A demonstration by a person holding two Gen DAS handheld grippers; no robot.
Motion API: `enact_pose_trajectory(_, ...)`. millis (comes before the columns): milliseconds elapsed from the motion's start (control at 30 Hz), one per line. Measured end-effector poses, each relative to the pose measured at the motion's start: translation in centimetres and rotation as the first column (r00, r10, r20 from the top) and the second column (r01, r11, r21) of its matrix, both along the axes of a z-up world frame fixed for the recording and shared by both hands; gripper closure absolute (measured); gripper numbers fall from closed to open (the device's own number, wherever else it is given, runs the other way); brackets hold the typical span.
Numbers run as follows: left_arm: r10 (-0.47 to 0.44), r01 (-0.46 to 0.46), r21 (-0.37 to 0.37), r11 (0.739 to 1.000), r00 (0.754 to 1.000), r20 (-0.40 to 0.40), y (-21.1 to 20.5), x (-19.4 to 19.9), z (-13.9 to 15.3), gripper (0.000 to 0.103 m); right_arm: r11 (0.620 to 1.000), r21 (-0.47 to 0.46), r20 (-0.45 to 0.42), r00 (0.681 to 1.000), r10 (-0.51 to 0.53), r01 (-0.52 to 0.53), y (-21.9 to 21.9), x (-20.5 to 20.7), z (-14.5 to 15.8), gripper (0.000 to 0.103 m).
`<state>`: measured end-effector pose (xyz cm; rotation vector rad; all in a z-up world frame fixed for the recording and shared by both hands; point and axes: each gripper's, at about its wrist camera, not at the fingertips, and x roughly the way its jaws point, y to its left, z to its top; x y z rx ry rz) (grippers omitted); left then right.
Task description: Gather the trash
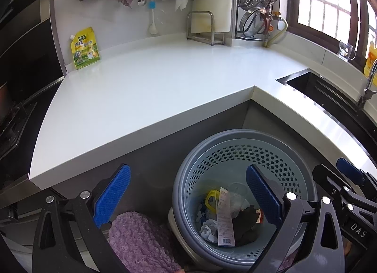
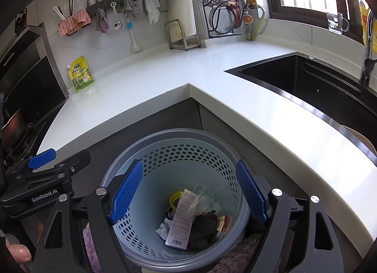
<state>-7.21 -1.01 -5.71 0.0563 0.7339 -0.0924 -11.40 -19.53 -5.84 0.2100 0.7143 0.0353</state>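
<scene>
- Blue-padded left gripper [image 1: 188, 196] and right gripper [image 2: 189, 192]: jaws wide, empty, above the bin [image 2: 113, 178].
- Trash [image 2: 186, 221]: lies inside the bin.
- Worktop [image 1: 146, 89]: seemingly cleared; collecting looks finished, unless the yellow pouch [image 1: 84, 47] counts.

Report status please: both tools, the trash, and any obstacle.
Left tool open, empty. Right tool open, empty, over trash basket. Wrappers and clear cup inside basket. Countertop holds only yellow pouch; nothing blocking.
</scene>
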Motion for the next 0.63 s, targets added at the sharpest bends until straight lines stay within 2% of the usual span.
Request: enact_pose_trajectory(633,-0.002,0.002,-0.008,1.000,1.000,-0.012,-0.22,0.10,-0.13,0.006,1.000,0.006,0.001,1.000,0.000,0.000,-0.02,-0.03,-0.05,0.025)
